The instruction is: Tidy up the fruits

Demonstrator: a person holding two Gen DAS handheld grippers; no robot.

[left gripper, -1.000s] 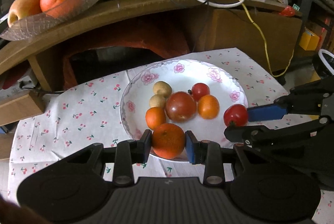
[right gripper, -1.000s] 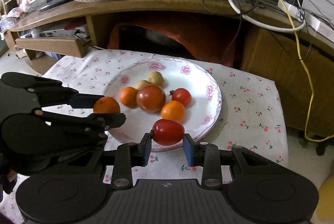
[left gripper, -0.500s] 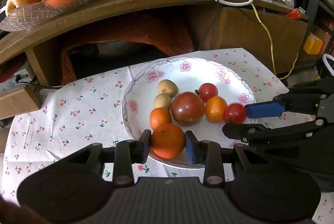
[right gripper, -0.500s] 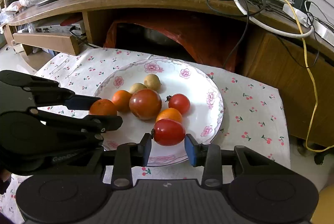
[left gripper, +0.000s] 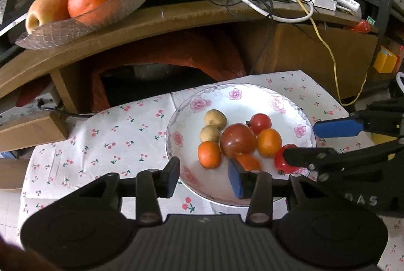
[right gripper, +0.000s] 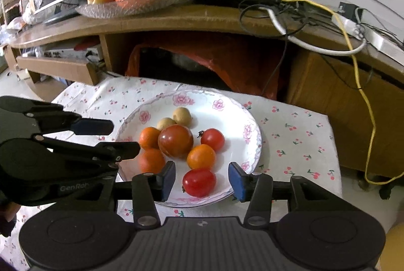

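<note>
Both grippers had let go within the last second: the left gripper [left gripper: 203,176], which had been clamped on a mandarin [right gripper: 151,160], now had its jaws spread wide with nothing between them, and the right gripper [right gripper: 201,180], which had pinched a red tomato [right gripper: 199,182], stood equally open. The mandarin had rolled free and looked blurred, lying at about seven o'clock on the floral plate [right gripper: 253,129], touching the big dark-red tomato [right gripper: 175,140]. The red tomato rested at the plate's six o'clock rim, between the right gripper's blue pads [right gripper: 236,181] but touching neither.

By my judgement, both fruits had been delivered, so this pair of placements looked finished and the grippers were free to withdraw.

On the plate the fruit sat bunched: two pale round fruits [right gripper: 181,116] at twelve o'clock, a second mandarin [right gripper: 149,137] at nine, a small cherry tomato [right gripper: 212,139] at two and an orange fruit [right gripper: 201,156] at centre. Skins looked smooth and glossy, likely to roll.
</note>
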